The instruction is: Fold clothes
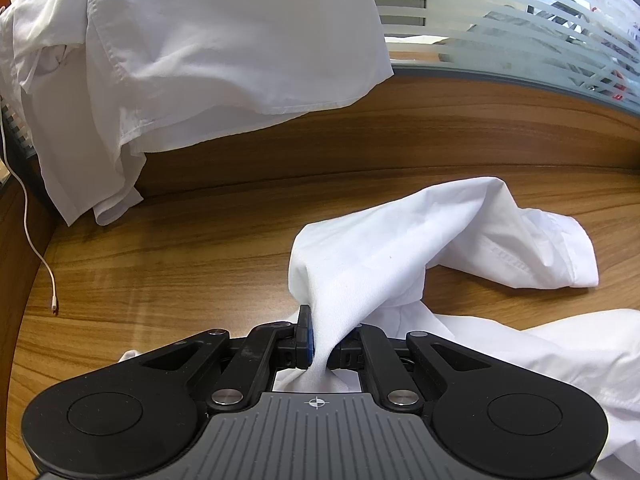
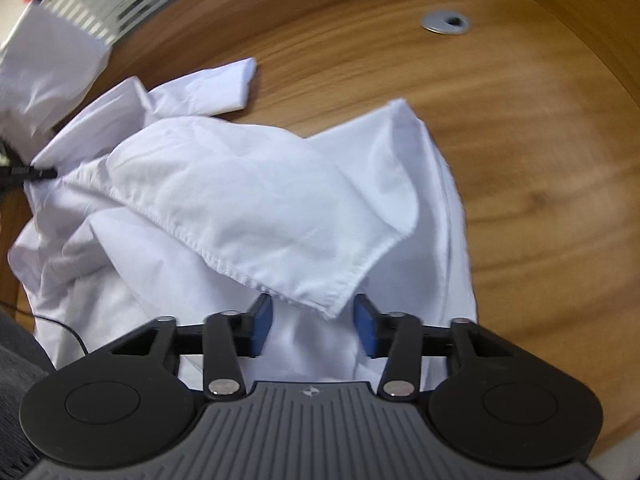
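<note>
A crumpled white shirt (image 1: pixel 400 240) lies on the wooden desk (image 1: pixel 160 260). My left gripper (image 1: pixel 324 336) is shut on a bunched fold of it, and the cloth rises taut from the pads toward the heap. In the right wrist view the same shirt (image 2: pixel 240 192) fills the middle, a stitched hem running across it. My right gripper (image 2: pixel 314 320) hangs over the near part of the shirt, its blue pads (image 2: pixel 262 324) apart. The hem's corner (image 2: pixel 332 304) sits between them, touching neither pad that I can see.
A second white garment (image 1: pixel 200 40) hangs over the desk's back panel at the left. A white charging cable (image 1: pixel 54 304) trails onto the desk. A frosted glass partition (image 1: pixel 520 40) backs the desk. A metal cable grommet (image 2: pixel 445 23) sits far right. A thin black cable (image 2: pixel 68 328) runs beside the shirt.
</note>
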`<control>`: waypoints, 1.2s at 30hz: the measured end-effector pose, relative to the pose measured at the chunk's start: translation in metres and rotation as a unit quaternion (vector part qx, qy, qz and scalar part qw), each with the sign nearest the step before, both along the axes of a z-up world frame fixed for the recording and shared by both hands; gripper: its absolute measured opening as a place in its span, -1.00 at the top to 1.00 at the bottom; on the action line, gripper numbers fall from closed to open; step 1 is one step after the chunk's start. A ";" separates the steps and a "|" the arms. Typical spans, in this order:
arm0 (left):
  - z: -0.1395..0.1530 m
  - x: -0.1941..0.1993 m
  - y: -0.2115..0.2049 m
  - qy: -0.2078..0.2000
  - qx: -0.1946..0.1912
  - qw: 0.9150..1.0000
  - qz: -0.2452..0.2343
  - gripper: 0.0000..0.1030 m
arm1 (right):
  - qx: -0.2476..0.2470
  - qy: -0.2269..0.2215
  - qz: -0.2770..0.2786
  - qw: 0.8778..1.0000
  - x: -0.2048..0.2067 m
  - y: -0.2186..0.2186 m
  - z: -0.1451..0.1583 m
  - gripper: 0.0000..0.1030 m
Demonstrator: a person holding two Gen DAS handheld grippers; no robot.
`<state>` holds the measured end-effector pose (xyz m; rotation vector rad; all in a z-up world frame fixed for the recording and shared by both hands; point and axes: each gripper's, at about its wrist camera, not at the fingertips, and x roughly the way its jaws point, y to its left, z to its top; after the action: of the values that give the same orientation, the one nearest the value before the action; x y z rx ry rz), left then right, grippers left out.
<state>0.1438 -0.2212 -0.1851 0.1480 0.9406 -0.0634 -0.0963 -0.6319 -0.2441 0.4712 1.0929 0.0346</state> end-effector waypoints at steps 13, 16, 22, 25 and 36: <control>0.008 0.001 0.005 -0.022 -0.022 0.999 0.012 0.88 | -0.053 -0.098 -0.016 0.994 0.032 -0.030 0.082 0.94; 0.013 0.005 0.004 -0.032 -0.027 0.999 0.015 0.88 | -0.069 -0.121 -0.016 0.990 0.052 -0.038 0.099 0.94; 0.024 0.025 0.000 -0.050 -0.039 0.998 0.023 0.89 | -0.099 -0.144 -0.024 0.984 0.092 -0.057 0.118 0.94; 0.032 0.041 -0.004 -0.062 -0.048 0.996 0.031 0.89 | -0.104 -0.149 -0.033 0.983 0.114 -0.068 0.118 0.94; 0.032 0.128 -0.039 -0.092 -0.039 0.994 0.048 0.89 | -0.143 -0.130 -0.017 0.981 0.219 -0.103 0.086 0.94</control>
<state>0.2720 -0.2598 -0.1529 0.0357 0.7593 0.0027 0.1228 -0.7353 -0.1582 0.2188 0.8160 -0.0872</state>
